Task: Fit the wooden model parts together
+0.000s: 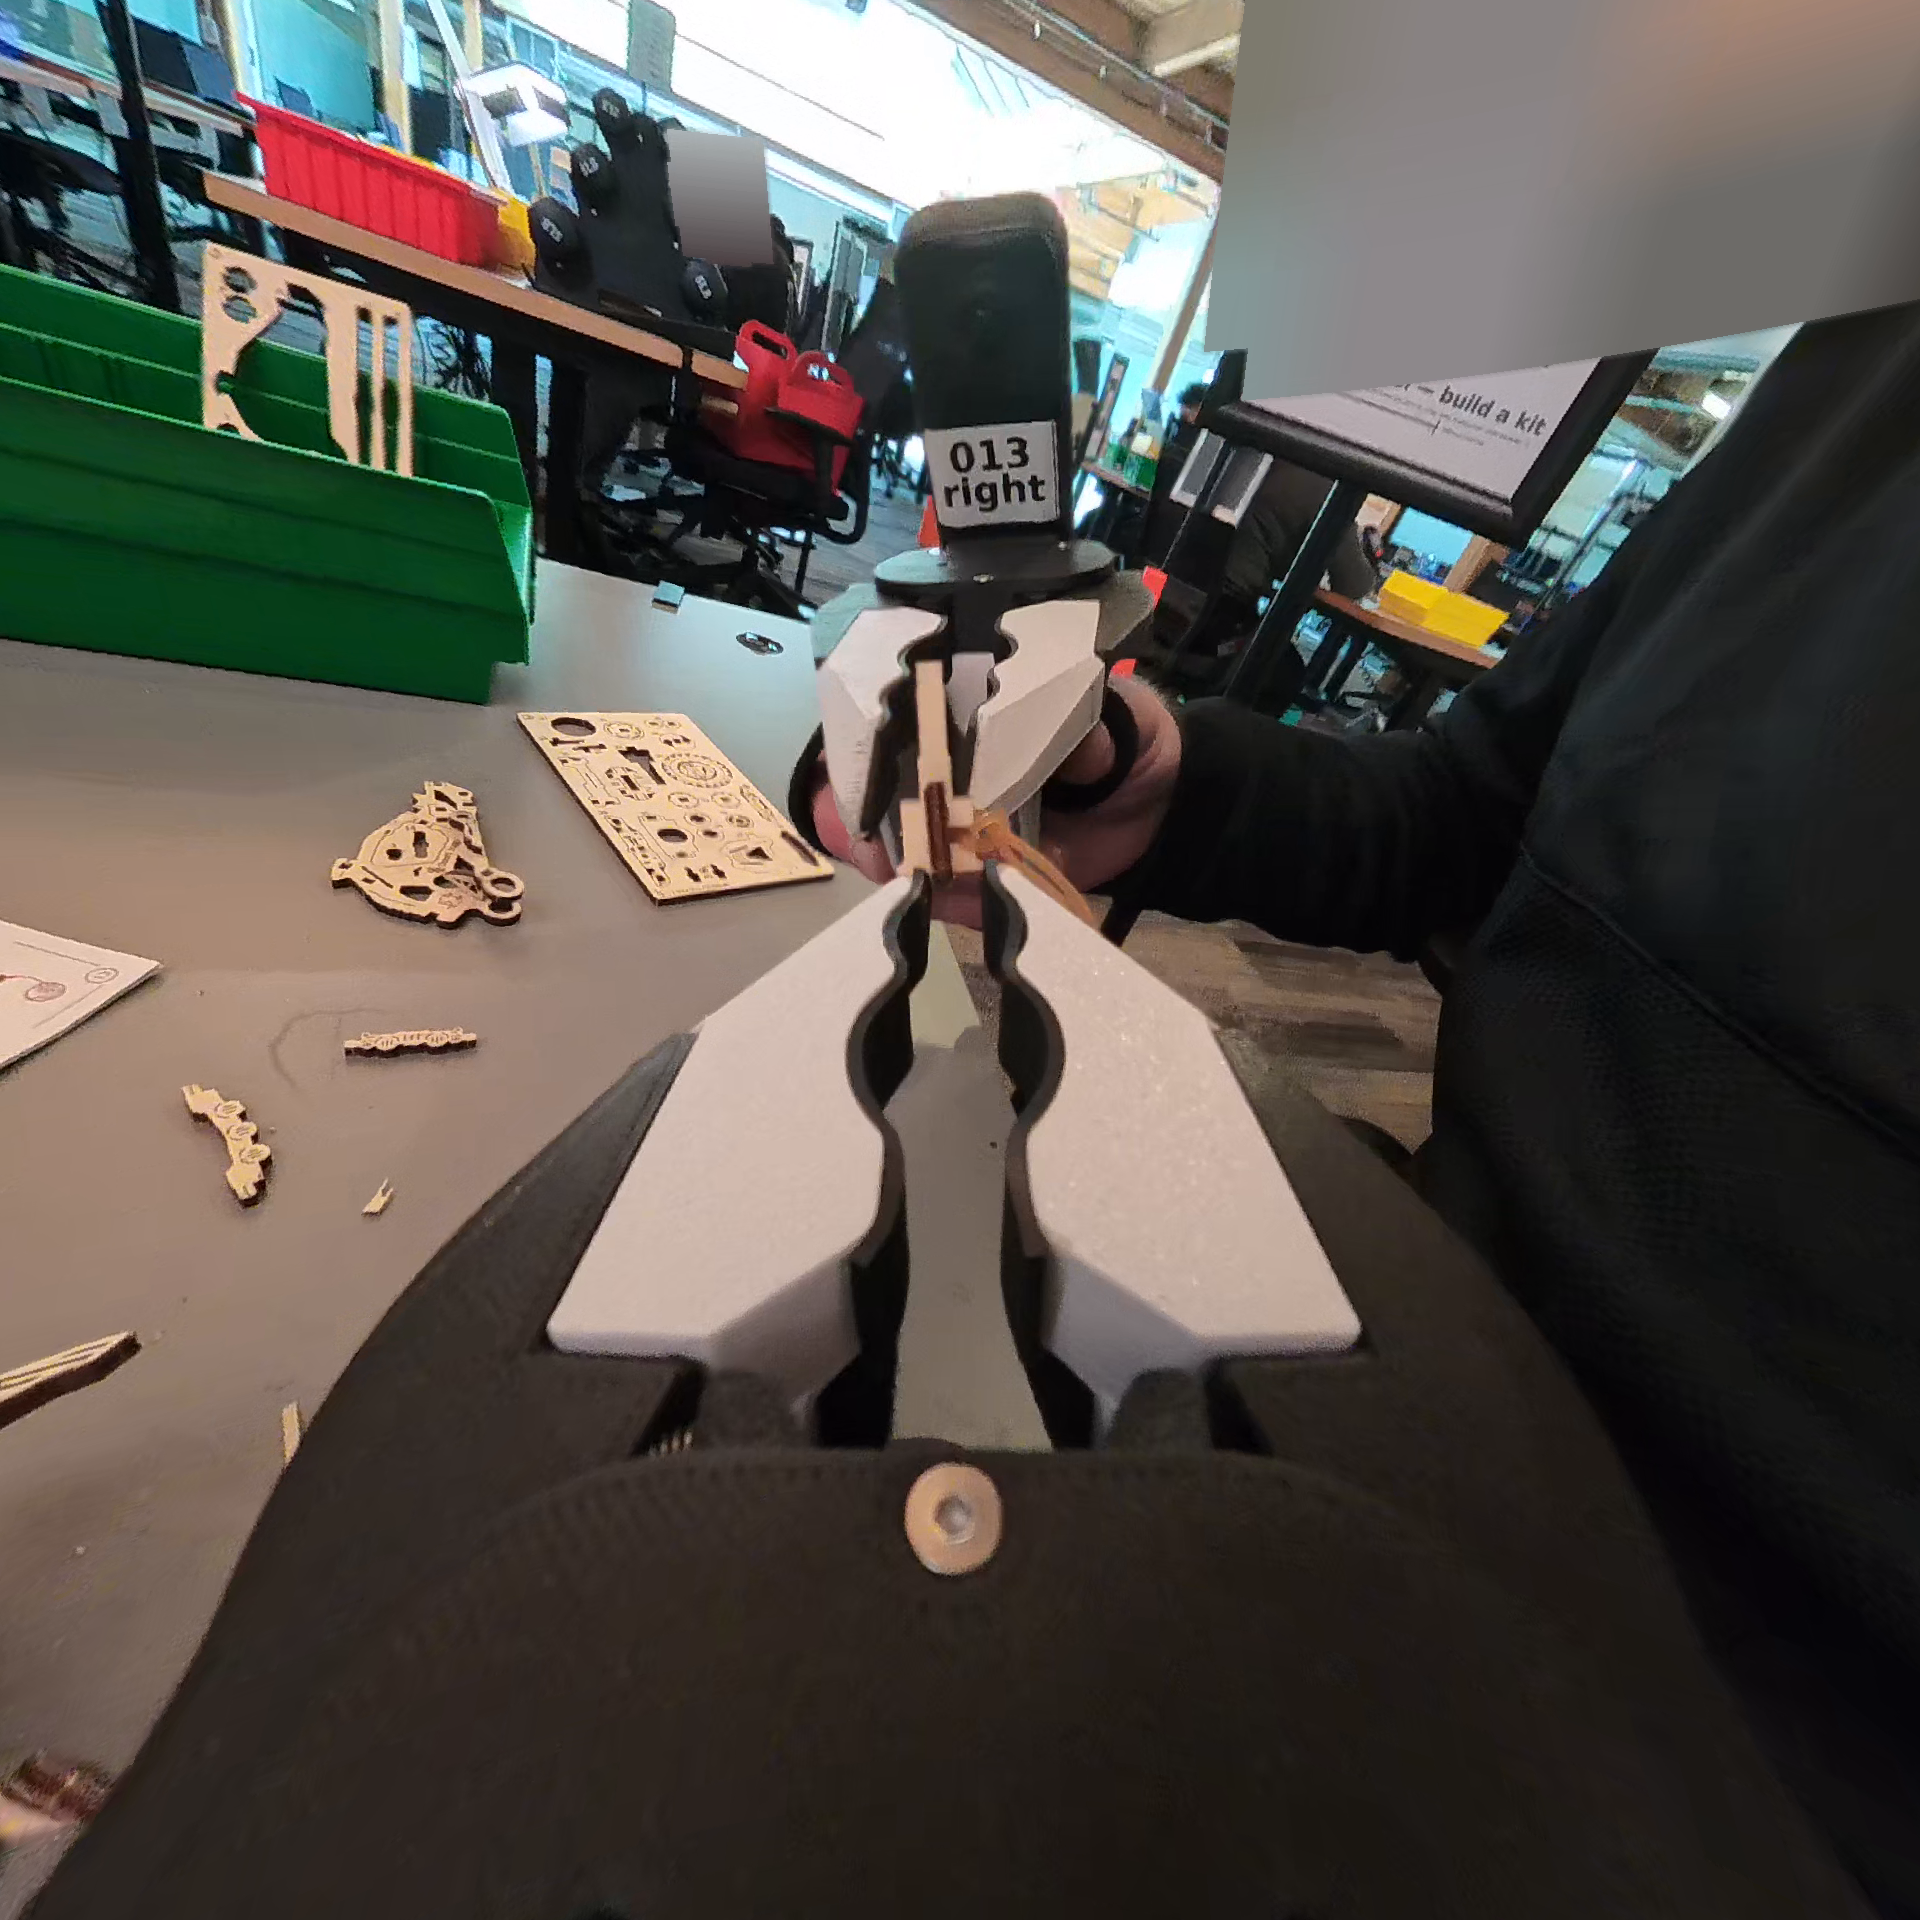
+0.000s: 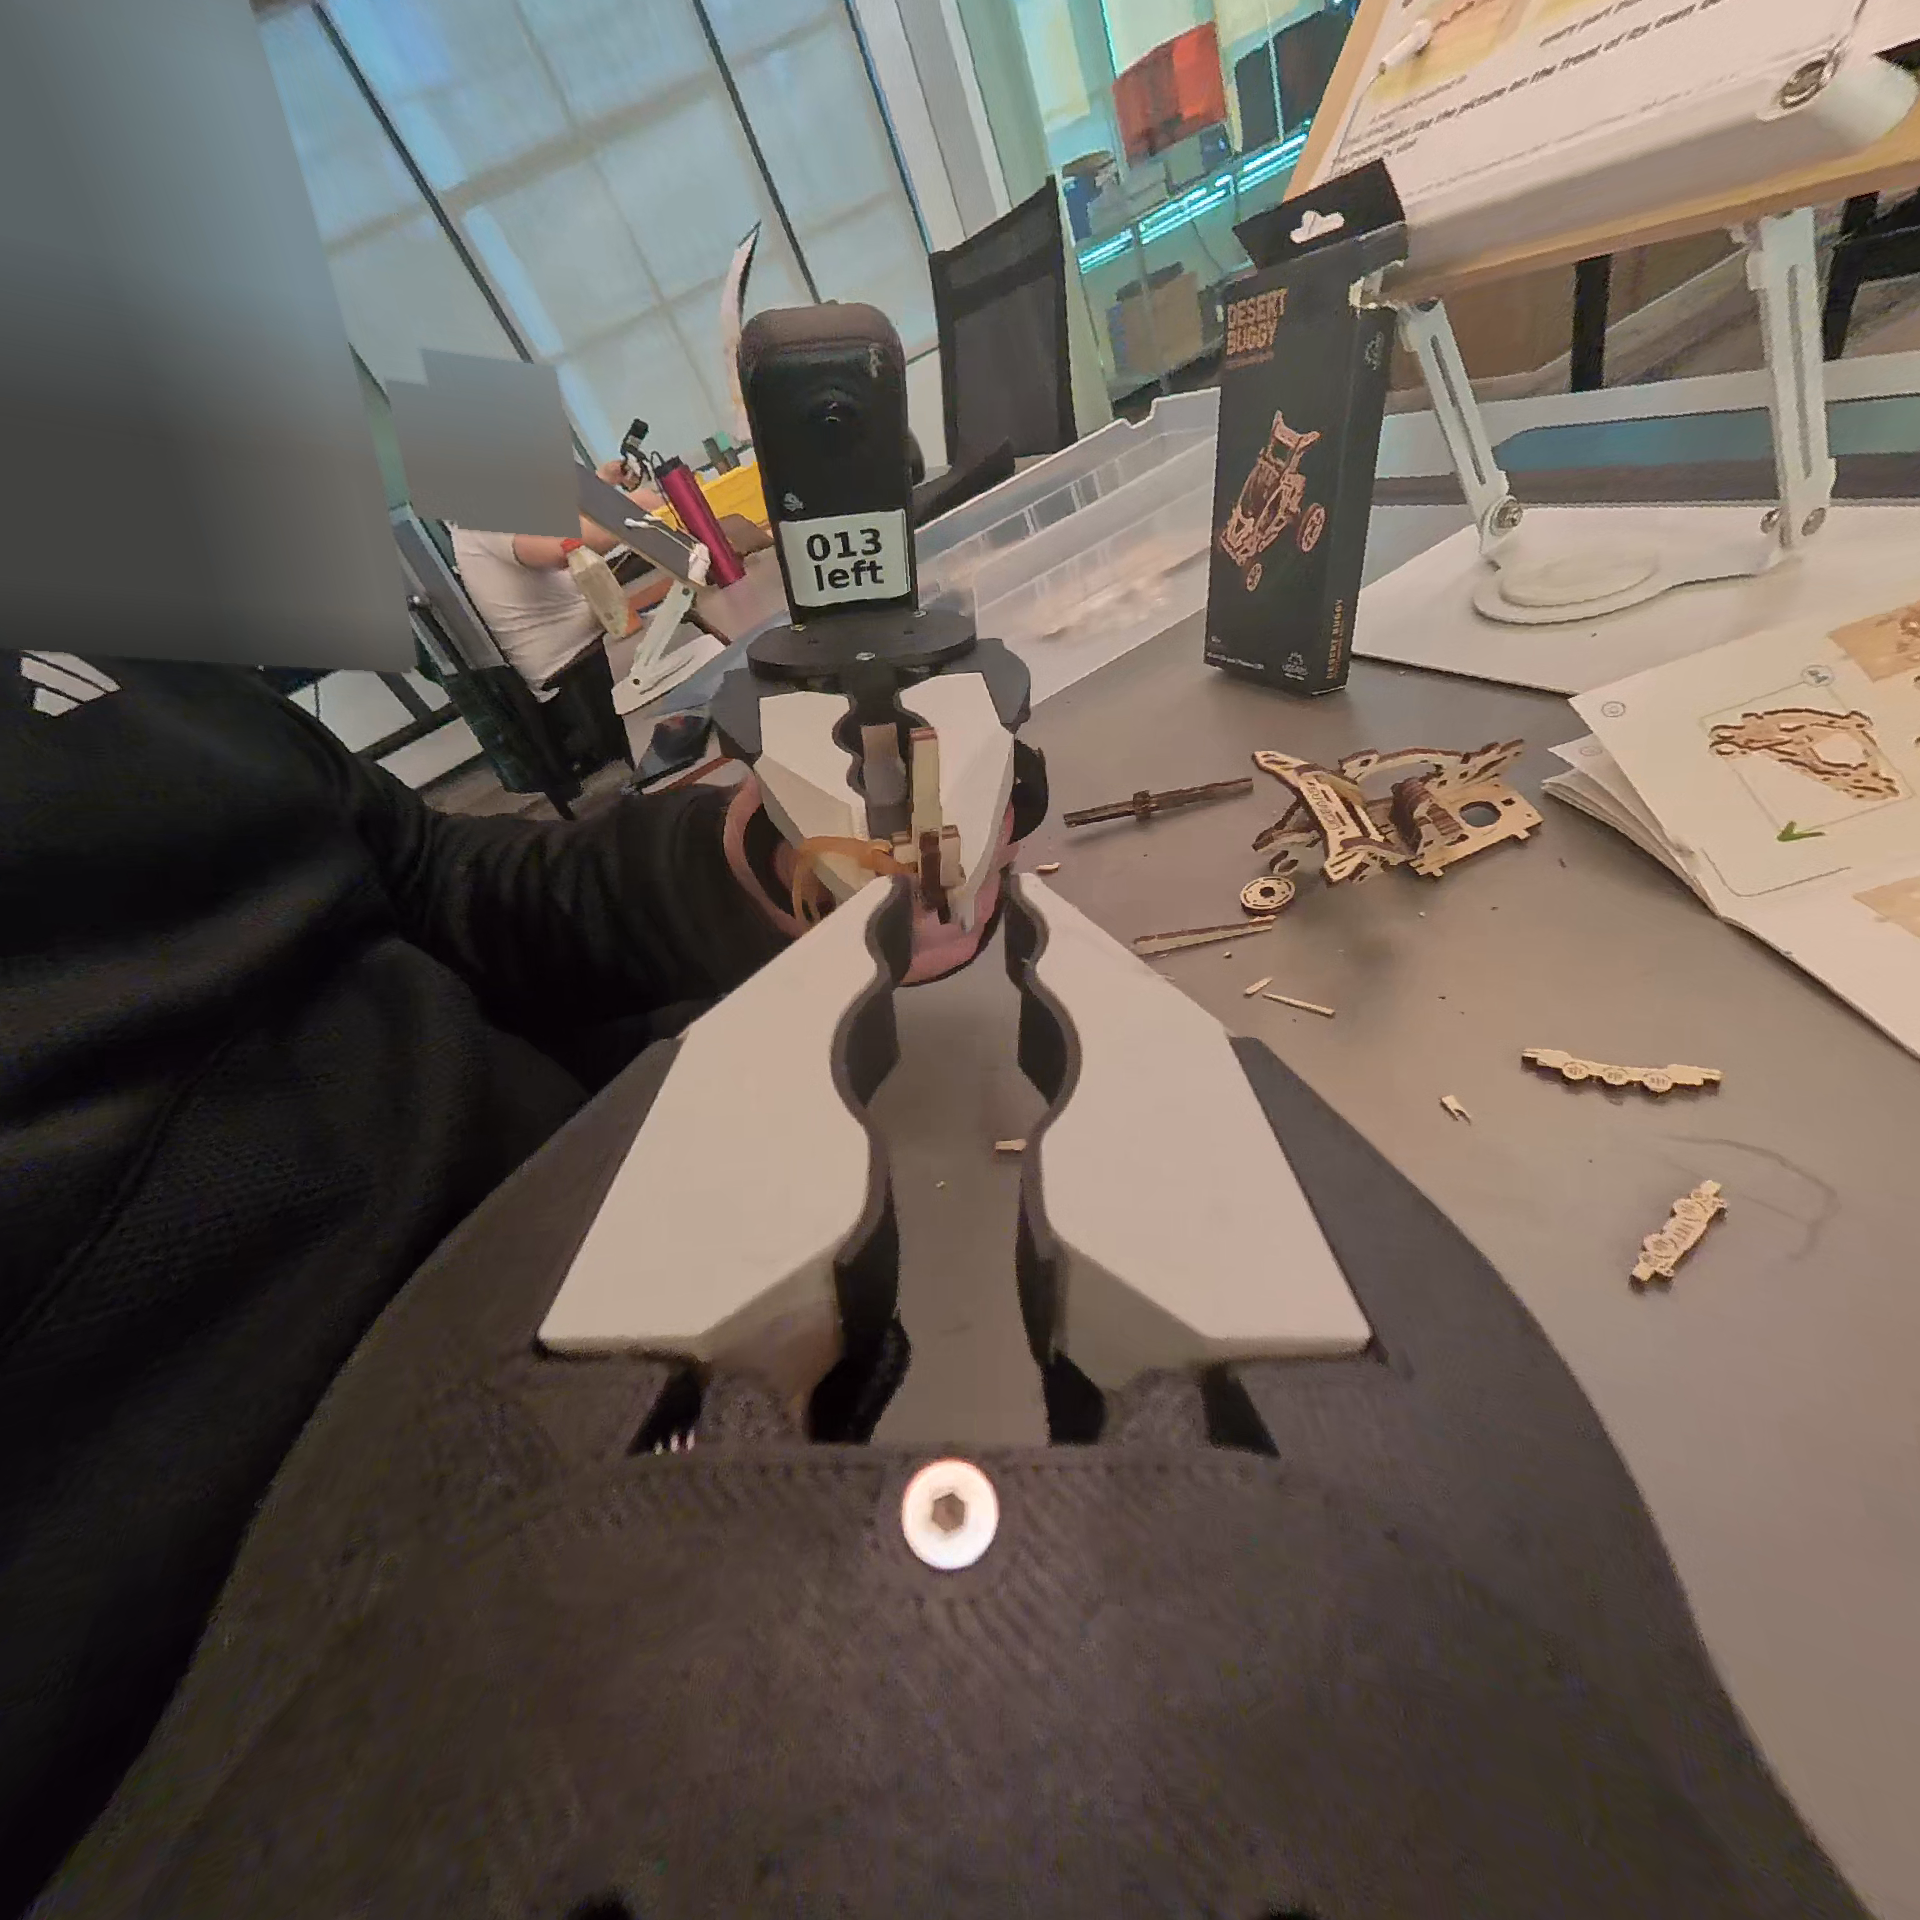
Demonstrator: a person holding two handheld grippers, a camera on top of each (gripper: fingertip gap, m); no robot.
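My two grippers face each other tip to tip above the grey table's (image 1: 208, 810) edge. Between them is a small wooden assembly (image 1: 928, 790): an upright pale strip with a short darker cross piece and an amber rubber band (image 1: 1039, 868). My left gripper (image 1: 956, 883) has its jaws nearly closed on its lower end. My right gripper (image 2: 951, 896) is narrowed on the same assembly (image 2: 925, 831) from the other side. The exact contact points are hidden. A partly built wooden chassis (image 2: 1392, 810) lies on the table (image 2: 1455, 1039), and also shows in the left wrist view (image 1: 426, 857).
A punched wooden part sheet (image 1: 675, 805), loose small parts (image 1: 410, 1041) (image 2: 1621, 1070), an axle (image 2: 1153, 802) and offcuts lie around. Green bins (image 1: 260, 540) hold an emptied sheet (image 1: 307, 364). A dark kit box (image 2: 1299, 499), an open instruction booklet (image 2: 1766, 810) and a document stand (image 2: 1558, 561) are nearby. Less than 4 cm separates the two grippers' tips.
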